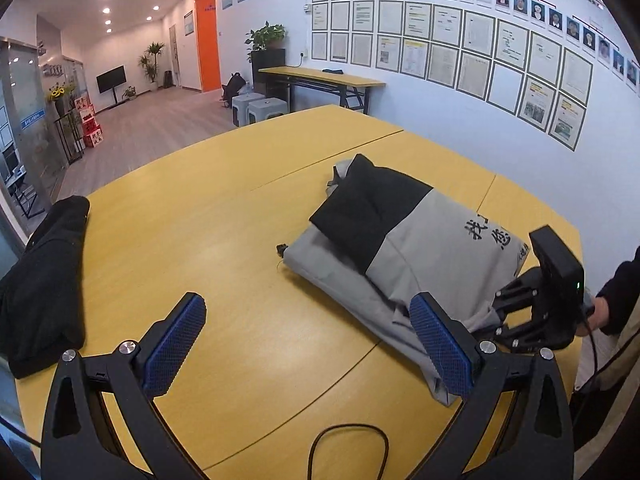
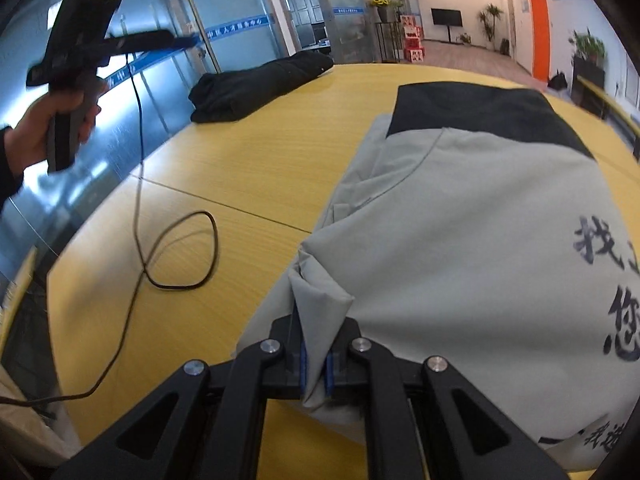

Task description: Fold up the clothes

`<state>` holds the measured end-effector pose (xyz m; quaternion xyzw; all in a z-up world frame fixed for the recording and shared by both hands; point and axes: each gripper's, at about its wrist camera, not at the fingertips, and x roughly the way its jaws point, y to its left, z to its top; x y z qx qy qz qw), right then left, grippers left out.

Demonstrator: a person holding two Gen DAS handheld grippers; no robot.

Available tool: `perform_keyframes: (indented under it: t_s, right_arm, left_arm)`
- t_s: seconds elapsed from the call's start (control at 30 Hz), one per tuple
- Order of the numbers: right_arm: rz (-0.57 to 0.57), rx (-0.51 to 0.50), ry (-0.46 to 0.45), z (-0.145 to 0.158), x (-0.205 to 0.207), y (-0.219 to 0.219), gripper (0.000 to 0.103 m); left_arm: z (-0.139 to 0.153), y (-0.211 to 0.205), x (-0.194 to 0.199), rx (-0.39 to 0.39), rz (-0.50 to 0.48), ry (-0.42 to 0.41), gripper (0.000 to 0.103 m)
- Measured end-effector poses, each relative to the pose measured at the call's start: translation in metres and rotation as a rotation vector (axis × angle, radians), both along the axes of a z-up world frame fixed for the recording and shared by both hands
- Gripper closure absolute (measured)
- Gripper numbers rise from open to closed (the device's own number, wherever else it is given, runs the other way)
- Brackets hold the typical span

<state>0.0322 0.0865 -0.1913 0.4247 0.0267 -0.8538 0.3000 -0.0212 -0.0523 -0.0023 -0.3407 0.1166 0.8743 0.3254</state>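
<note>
A grey and black jacket (image 1: 404, 236) with dark printed characters lies partly folded on the yellow table (image 1: 208, 216). My left gripper (image 1: 308, 344) is open above the table, its blue pads wide apart, just left of the jacket's near edge. My right gripper (image 2: 315, 364) is shut on a pinched fold of the grey jacket (image 2: 460, 248) at its near edge. In the left wrist view the right gripper (image 1: 504, 320) shows at the jacket's right end, held by a hand (image 1: 600, 312). In the right wrist view the left gripper (image 2: 160, 40) is raised in a hand (image 2: 44, 124), off to the left.
A folded black garment (image 1: 40, 280) lies at the table's left edge (image 2: 256, 84). A black cable loop (image 2: 180, 252) rests on the table near me. Grey stools (image 1: 260, 106) and a second long table (image 1: 320, 78) stand by the wall beyond.
</note>
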Motion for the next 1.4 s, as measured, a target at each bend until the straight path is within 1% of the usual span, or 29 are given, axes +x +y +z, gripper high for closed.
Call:
perform_keyframes:
  t_s: [0.03,0.07,0.1,0.13,0.17,0.2,0.23,0.27,0.33,0.4,0.43,0.47,0.53,0.57,0.6,0.67,0.7,0.77,0.8,0.83,0.87,0.9,0.93,1.0,1.07,1.17,1.27,1.37,1.4]
  right_arm:
    - [-0.002,0.021,0.002,-0.005,0.001,-0.002,0.095]
    - [0.002,0.038,0.000,-0.010,0.002,-0.004,0.090]
    - [0.005,0.054,-0.003,-0.015,0.003,-0.006,0.087]
    - [0.011,0.069,-0.005,-0.020,0.004,-0.008,0.075]
    - [0.033,0.070,0.004,-0.019,0.006,-0.013,0.060]
    - [0.066,0.061,0.014,-0.015,0.010,-0.015,0.052]
    - [0.093,0.028,0.016,-0.008,0.014,-0.013,0.043]
    - [0.117,-0.007,0.017,-0.001,0.018,-0.008,0.039]
    - [0.118,-0.131,-0.011,0.014,0.025,0.020,0.038]
    - [0.115,-0.238,-0.036,0.028,0.032,0.049,0.035]
    - [0.086,-0.164,-0.017,0.026,0.036,0.062,0.030]
    - [0.056,-0.090,0.002,0.024,0.039,0.076,0.029]
    - [-0.004,0.058,0.039,0.019,0.046,0.102,0.029]
    - [-0.033,0.132,0.058,0.017,0.050,0.115,0.027]
    - [-0.063,0.206,0.076,0.014,0.053,0.129,0.025]
    - [-0.123,0.354,0.113,0.010,0.060,0.155,0.024]
    - [-0.148,0.423,0.131,0.007,0.063,0.166,0.024]
    - [-0.123,0.467,0.159,-0.003,0.061,0.159,0.025]
    - [-0.115,0.483,0.171,-0.007,0.060,0.156,0.026]
    - [-0.140,0.454,0.165,-0.006,0.059,0.159,0.027]
    - [-0.165,0.425,0.160,-0.006,0.057,0.162,0.030]
    - [-0.191,0.396,0.154,-0.005,0.056,0.165,0.031]
    - [-0.216,0.367,0.149,-0.004,0.054,0.168,0.033]
    - [-0.266,0.308,0.138,-0.003,0.051,0.174,0.033]
    - [-0.317,0.249,0.123,-0.002,0.048,0.180,0.033]
    - [-0.394,0.189,0.023,-0.003,0.041,0.202,0.032]
    - [-0.380,0.208,-0.013,0.001,0.041,0.206,0.032]
    - [-0.364,0.247,-0.041,0.005,0.048,0.209,0.026]
    - [-0.363,0.258,-0.053,0.006,0.051,0.211,0.026]
  left_arm:
    - [0.000,0.005,-0.002,0.005,-0.003,0.001,0.000]
    - [0.000,0.010,-0.004,0.015,-0.006,-0.002,0.000]
    - [-0.002,0.016,-0.007,0.024,-0.009,-0.008,0.000]
    - [-0.004,0.024,-0.010,0.029,-0.015,-0.012,0.000]
    - [-0.007,0.032,-0.013,0.032,-0.023,-0.016,0.000]
    - [-0.010,0.041,-0.015,0.035,-0.031,-0.020,0.000]
    - [-0.015,0.053,-0.019,0.044,-0.045,-0.025,0.000]
    - [-0.017,0.066,-0.021,0.054,-0.067,-0.028,0.000]
    - [-0.019,0.094,-0.023,0.076,-0.121,-0.012,0.000]
    - [-0.023,0.128,-0.028,0.105,-0.196,-0.044,0.000]
    - [-0.024,0.146,-0.028,0.116,-0.238,-0.053,0.000]
    - [-0.026,0.164,-0.027,0.128,-0.286,-0.058,0.000]
    - [-0.029,0.201,-0.018,0.161,-0.412,-0.075,0.000]
    - [-0.032,0.217,-0.011,0.171,-0.475,-0.080,0.000]
    - [-0.039,0.237,-0.001,0.159,-0.557,-0.093,0.000]
    - [-0.052,0.263,0.022,0.098,-0.697,-0.080,0.000]
    - [-0.063,0.273,0.034,0.052,-0.770,-0.067,0.000]
    - [-0.094,0.284,0.049,-0.064,-0.859,-0.098,0.000]
    - [-0.110,0.284,0.055,-0.121,-0.884,-0.093,0.000]
    - [-0.124,0.283,0.059,-0.174,-0.906,-0.078,0.000]
    - [-0.138,0.281,0.064,-0.228,-0.927,-0.063,0.000]
    - [-0.147,0.277,0.063,-0.247,-0.933,-0.065,0.000]
    - [-0.151,0.272,0.059,-0.232,-0.931,-0.079,0.000]
    - [-0.157,0.259,0.050,-0.176,-0.924,-0.111,0.001]
    - [-0.162,0.249,0.053,-0.173,-0.931,-0.086,0.001]
    - [-0.164,0.245,0.056,-0.137,-0.921,-0.079,0.001]
    - [-0.164,0.242,0.056,-0.109,-0.911,-0.085,0.001]
    - [-0.161,0.238,0.056,-0.089,-0.905,-0.098,0.001]
    - [-0.158,0.237,0.056,-0.090,-0.899,-0.112,0.001]
